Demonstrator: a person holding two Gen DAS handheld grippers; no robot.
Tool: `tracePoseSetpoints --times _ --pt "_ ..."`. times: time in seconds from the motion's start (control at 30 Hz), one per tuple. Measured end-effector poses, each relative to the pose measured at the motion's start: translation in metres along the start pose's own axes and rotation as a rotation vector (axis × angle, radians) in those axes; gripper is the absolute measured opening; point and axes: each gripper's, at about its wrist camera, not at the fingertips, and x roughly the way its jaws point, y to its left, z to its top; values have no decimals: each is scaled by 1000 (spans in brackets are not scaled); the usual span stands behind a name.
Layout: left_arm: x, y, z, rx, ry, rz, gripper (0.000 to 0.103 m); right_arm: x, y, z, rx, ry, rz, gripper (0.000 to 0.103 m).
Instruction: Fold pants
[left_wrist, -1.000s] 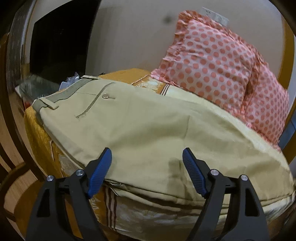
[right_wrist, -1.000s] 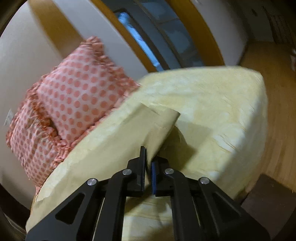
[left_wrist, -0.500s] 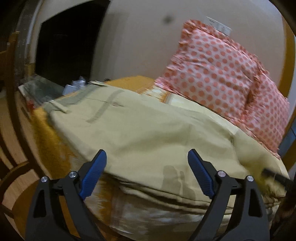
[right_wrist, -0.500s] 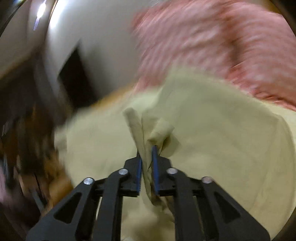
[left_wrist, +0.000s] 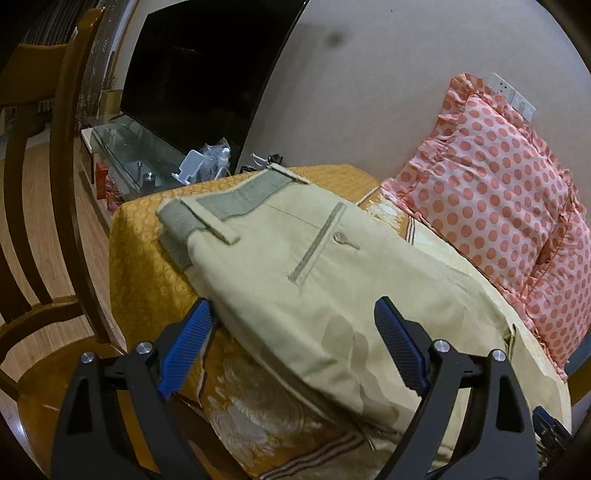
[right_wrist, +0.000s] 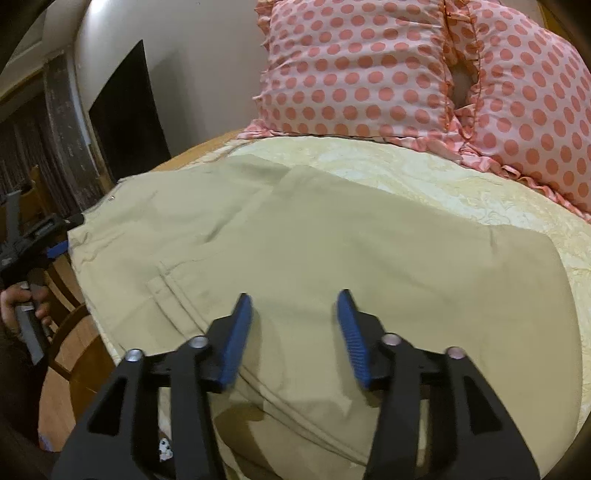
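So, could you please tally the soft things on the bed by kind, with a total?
Pants: 1
Polka-dot pillows: 2
Bedspread: 1
Total: 4

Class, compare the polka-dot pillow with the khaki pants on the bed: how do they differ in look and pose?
The pillow is pink with coral dots and a frilled edge; the pants are plain khaki. The pillow stands propped against the wall; the pants lie flat, folded over. Both rest on the bed.
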Motion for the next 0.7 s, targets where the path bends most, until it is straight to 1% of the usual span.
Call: tracePoseSetpoints --times 0.13,0.2,0.23,0.27,0.3,0.33,0.37,0.43,0.47,0.5,0.53,0.57,0.67,0.7 --pt "4 -5 2 26 12 30 89 0 7 -3 -9 -5 5 60" --pt "5 -7 1 34 17 40 88 1 11 -4 -5 -8 15 62" --pt "6 -9 2 34 25 29 73 13 10 -1 -6 -8 17 63" --pt "7 -9 3 28 36 17 55 13 10 -1 -5 -9 19 64" --pt "10 -9 4 17 51 7 48 12 10 -1 -2 -10 24 65" --pt "11 -8 6 1 57 19 37 13 10 0 1 -12 28 66" --pt "13 -6 9 -16 57 19 23 11 10 -1 6 -15 33 67" --pt "12 -3 18 -58 56 -6 15 8 7 -2 18 -26 48 67" --pt "11 -6 21 -55 50 -9 12 6 5 -2 27 -32 56 67" --pt "7 -14 25 -23 29 -3 11 1 1 -2 43 -43 59 67" --pt "2 -31 31 47 -1 10 10 -3 -3 -3 56 -54 57 67" --pt "-3 -42 33 85 -20 9 10 -8 -8 -3 68 -67 57 67" --pt "-26 -106 45 259 -86 -82 8 -33 -31 -4 132 -132 45 67" --pt "-36 -138 45 336 -111 -137 8 -40 -37 -4 150 -153 37 67"
